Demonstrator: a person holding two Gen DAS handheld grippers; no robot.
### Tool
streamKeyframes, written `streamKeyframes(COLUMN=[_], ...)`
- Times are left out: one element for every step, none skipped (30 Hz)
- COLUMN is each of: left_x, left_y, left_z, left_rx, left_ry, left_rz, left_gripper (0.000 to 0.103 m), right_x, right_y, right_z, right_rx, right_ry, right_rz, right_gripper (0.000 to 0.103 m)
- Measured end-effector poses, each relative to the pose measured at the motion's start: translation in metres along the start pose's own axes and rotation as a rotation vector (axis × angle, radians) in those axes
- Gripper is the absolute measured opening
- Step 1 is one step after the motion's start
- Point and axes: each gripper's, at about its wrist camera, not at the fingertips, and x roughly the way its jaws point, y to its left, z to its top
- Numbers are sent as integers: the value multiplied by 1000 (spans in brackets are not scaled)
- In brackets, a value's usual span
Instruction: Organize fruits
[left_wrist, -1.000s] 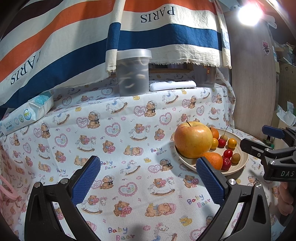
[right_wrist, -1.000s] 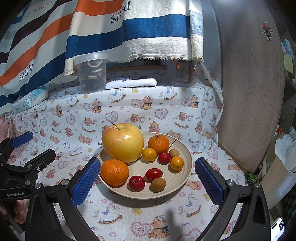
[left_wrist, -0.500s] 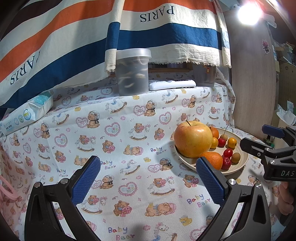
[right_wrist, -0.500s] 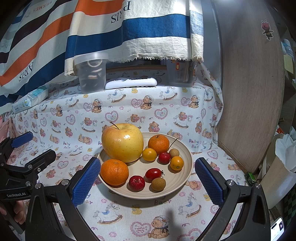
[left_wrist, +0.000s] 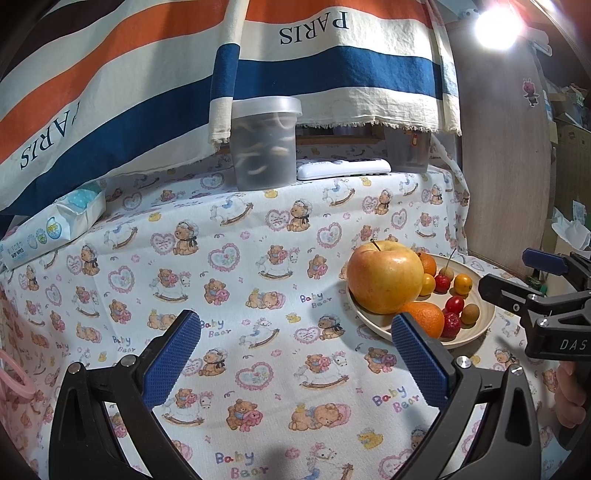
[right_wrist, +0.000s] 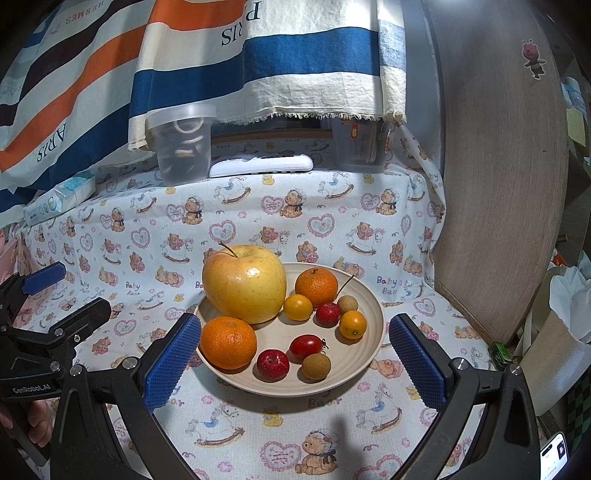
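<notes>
Here, bear-print tablecloth (right_wrist: 332, 221) under both tools, cream plate (right_wrist: 369, 332) of fruit between the right gripper (right_wrist: 291, 358) spread fingers, ahead-right of the left gripper (left_wrist: 295, 354), also spread and empty, big yellow apple (right_wrist: 243, 282) at the plate's far left, small red fruits nearest

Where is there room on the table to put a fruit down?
Free: the wide cloth left of the plate, up to the wipes pack and jar. A smaller strip in front of the plate. Crowded: the plate itself, full of fruit.
</notes>
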Motion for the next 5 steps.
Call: streamKeyframes(left_x=[0,0,0,0,0], left_y=[0,0,0,0,0], left_z=[0,0,0,0,0], left_rx=[0,1,1,1,1], left_ry=[0,1,1,1,1], left_rz=[0,0,0,-1,-1], left_gripper=[103,103,103,103,103], right_x=[0,0,0,0,0], right_y=[0,0,0,0,0], right_z=[0,0,0,0,0], right_rx=[0,0,0,0,0], right_ry=[1,0,0,-1,0], right_rz=[0,-1,-1,-1,-1], right_gripper=[103,103,103,103,103])
